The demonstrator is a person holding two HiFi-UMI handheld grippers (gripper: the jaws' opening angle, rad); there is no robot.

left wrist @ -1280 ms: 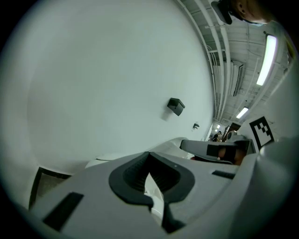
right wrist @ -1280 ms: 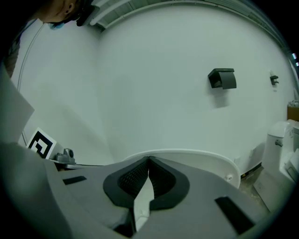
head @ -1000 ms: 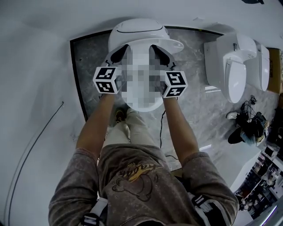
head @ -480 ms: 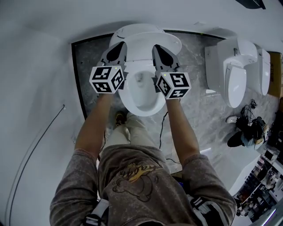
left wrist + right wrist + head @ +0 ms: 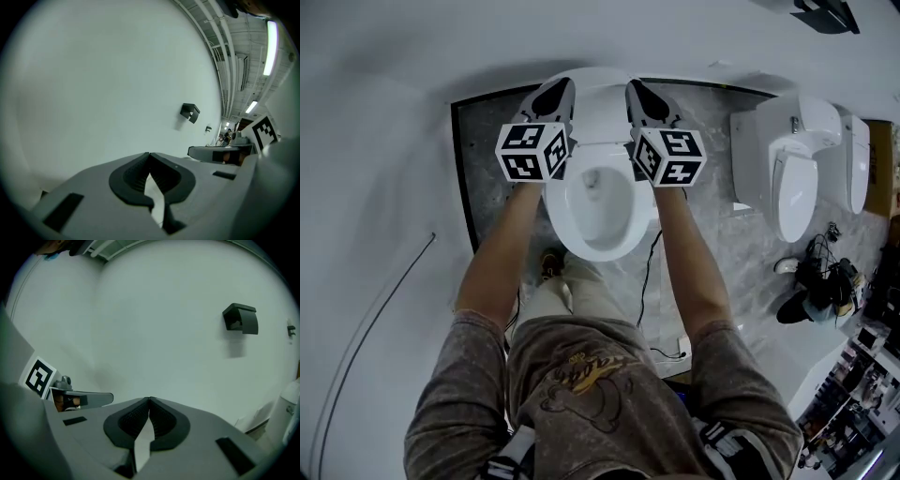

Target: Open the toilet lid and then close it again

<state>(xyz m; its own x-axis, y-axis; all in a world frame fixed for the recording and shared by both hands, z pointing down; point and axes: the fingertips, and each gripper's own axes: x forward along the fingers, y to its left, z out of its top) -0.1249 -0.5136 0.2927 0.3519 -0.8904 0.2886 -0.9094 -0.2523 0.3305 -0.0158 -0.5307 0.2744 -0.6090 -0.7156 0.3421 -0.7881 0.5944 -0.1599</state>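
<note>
Head view: toilet (image 5: 592, 246) bowl uncovered; lid (image 5: 600, 111) stands raised at the toilet's back edge. Left gripper (image 5: 551, 97) and right gripper (image 5: 645, 99) flank the lid's sides, both with jaws clenched tip to tip. We judge opening finished; next, tip the lid forward and lower it gently.

A second white toilet (image 5: 792, 178) stands at 3 o'clock on the grey marble floor (image 5: 483, 141), with dark bags and cables (image 5: 816, 281) just below it. A thin black cable (image 5: 375, 309) curves at 8 o'clock. In the right gripper view, a black wall box (image 5: 241, 318) hangs at 2 o'clock.
</note>
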